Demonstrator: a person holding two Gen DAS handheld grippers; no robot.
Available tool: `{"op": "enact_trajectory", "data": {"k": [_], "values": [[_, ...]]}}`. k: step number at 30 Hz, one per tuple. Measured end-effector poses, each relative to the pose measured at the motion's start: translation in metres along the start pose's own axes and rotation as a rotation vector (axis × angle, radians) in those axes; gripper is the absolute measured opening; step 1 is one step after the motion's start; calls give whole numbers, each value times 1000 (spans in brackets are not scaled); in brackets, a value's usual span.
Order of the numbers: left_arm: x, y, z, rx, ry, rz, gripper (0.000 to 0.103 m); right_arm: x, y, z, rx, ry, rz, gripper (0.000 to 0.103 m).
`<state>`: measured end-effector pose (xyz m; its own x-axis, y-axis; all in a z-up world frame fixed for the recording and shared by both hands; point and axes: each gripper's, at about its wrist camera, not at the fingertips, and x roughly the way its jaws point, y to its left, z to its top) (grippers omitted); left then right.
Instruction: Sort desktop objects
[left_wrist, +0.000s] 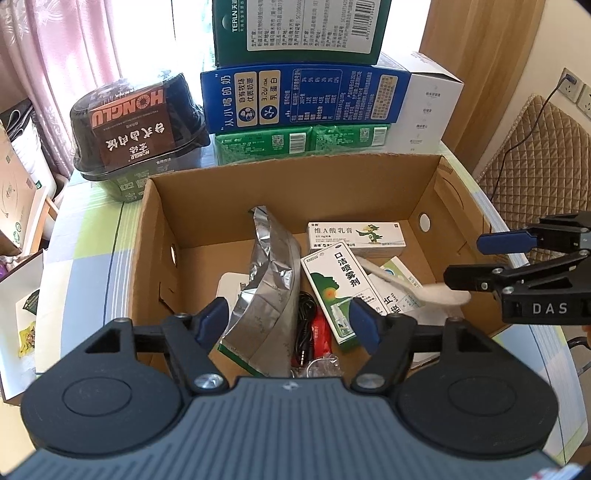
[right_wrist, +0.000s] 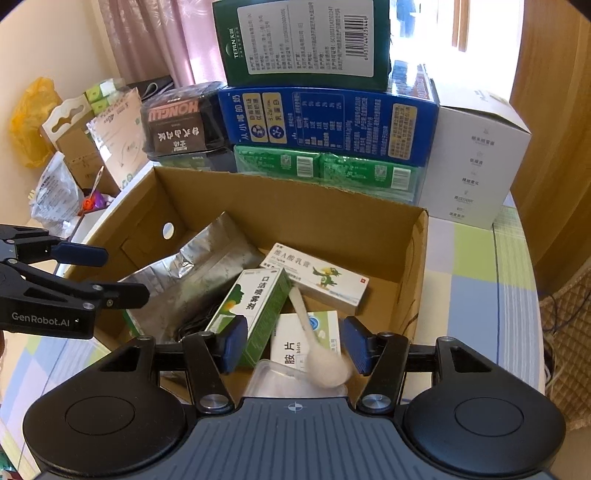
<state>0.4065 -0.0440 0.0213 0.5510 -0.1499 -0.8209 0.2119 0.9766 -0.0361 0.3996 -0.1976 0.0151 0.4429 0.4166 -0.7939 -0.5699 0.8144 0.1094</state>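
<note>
- Cardboard box (left_wrist: 436, 192) ahead of both grippers already holds most items; sorting looks nearly done, judging by contents.
- Foil bag (left_wrist: 266, 280) stands just ahead of left gripper (left_wrist: 290, 321), jaws wide, empty.
- Green spray box (right_wrist: 251, 306) and cream box (right_wrist: 317, 277) lie inside, ahead of right gripper (right_wrist: 293, 343).
- White spoon (right_wrist: 325, 363) lies between right gripper's wide jaws, ungripped.

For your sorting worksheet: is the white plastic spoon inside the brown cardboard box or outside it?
Inside: the white plastic spoon lies on medicine packets within the brown cardboard box walls.
</note>
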Motion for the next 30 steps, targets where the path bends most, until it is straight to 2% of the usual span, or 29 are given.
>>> {"op": "enact_trajectory", "data": {"k": [2, 6, 10, 14, 20, 30], "values": [[-1, 0, -1, 2, -4, 10, 79, -1, -2, 0, 3, -2, -2, 56], [-5, 1, -3, 3, -19, 31, 91, -9, -3, -2, 6, -5, -6, 61], [-16, 2, -8, 2, -43, 55, 102, -23, -2, -7, 10, -19, -8, 74], [-29, -1, -17, 14, -57, 84, 102, -40, 2, -17, 11, -24, -13, 89], [-53, -3, -38, -32, -60, 85, 102, -68, 10, -36, 23, -18, -29, 101], [-117, -16, -73, -105, -81, 113, 102, -112, 25, -82, 120, -4, -27, 101]]}}
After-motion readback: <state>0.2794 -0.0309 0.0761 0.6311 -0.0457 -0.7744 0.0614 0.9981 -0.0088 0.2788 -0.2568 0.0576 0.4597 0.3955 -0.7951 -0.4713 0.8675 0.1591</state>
